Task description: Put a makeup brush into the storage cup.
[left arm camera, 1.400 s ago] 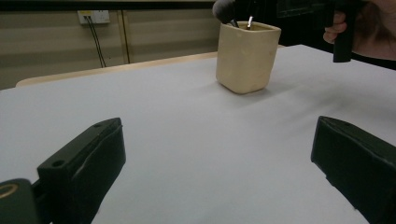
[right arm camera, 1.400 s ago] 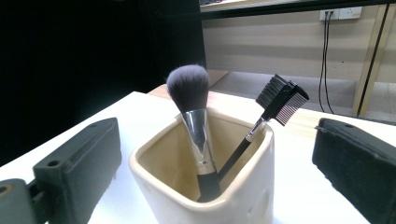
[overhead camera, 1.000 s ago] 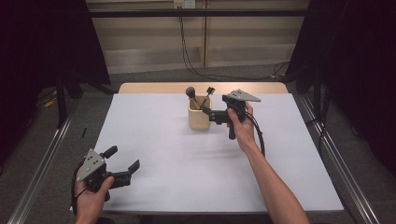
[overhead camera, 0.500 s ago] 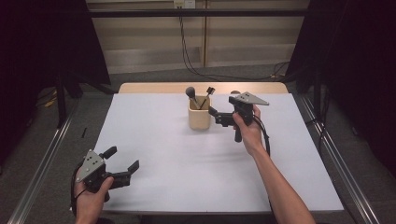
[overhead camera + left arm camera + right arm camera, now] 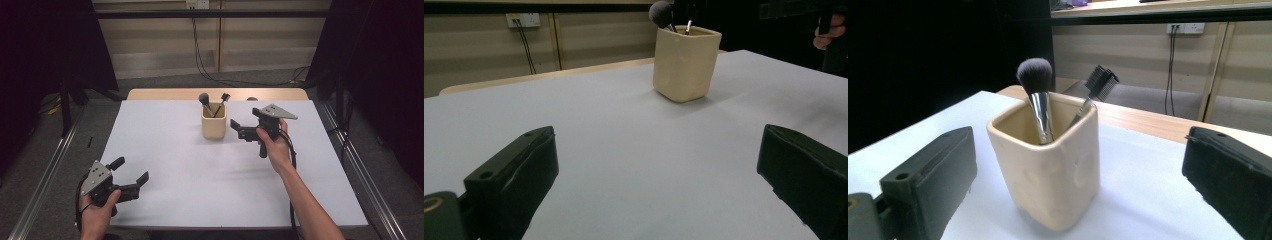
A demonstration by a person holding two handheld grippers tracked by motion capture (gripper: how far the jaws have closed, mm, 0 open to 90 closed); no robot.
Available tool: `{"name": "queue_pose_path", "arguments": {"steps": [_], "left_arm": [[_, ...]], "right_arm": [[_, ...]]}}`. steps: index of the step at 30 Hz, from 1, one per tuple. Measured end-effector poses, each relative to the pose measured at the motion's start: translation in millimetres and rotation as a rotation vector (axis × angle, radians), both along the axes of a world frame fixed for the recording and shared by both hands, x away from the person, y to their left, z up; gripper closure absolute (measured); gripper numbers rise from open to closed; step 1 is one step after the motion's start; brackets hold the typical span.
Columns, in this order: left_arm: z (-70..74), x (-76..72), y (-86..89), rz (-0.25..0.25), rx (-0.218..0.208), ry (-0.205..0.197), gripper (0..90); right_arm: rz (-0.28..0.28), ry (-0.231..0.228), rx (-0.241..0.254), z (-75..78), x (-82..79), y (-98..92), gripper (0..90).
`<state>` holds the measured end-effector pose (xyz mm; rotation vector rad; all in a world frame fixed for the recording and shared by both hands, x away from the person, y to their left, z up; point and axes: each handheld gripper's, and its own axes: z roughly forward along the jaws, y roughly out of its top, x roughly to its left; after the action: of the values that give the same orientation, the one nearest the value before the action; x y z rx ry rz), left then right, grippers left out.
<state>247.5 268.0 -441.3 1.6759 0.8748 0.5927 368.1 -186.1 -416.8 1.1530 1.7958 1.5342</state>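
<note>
the table (image 5: pixel 165 150), 1 white-covered surface, carries everything. 1 cream cup (image 5: pixel 214 126) stands upright toward its far middle, keeping 2 tools propped inside: 1 round makeup brush (image 5: pixel 204 98) and 1 small comb brush (image 5: pixel 223 97). the right gripper (image 5: pixel 239 130), jaws spread, sits just beside the cup, likely lined up on it. the left gripper (image 5: pixel 131 176), also spread, waits near the front-left edge, well apart.
</note>
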Motion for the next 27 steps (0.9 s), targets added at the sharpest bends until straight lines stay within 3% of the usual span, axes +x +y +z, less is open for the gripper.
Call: {"name": "queue_pose_path", "arguments": {"steps": [27], "left_arm": [[0.6,-1.2,0.0,0.003,-0.007,0.0,2.8]], "right_arm": [[-0.083,-0.01,-0.025,-0.8,-57.5,-61.0,0.4]]}}
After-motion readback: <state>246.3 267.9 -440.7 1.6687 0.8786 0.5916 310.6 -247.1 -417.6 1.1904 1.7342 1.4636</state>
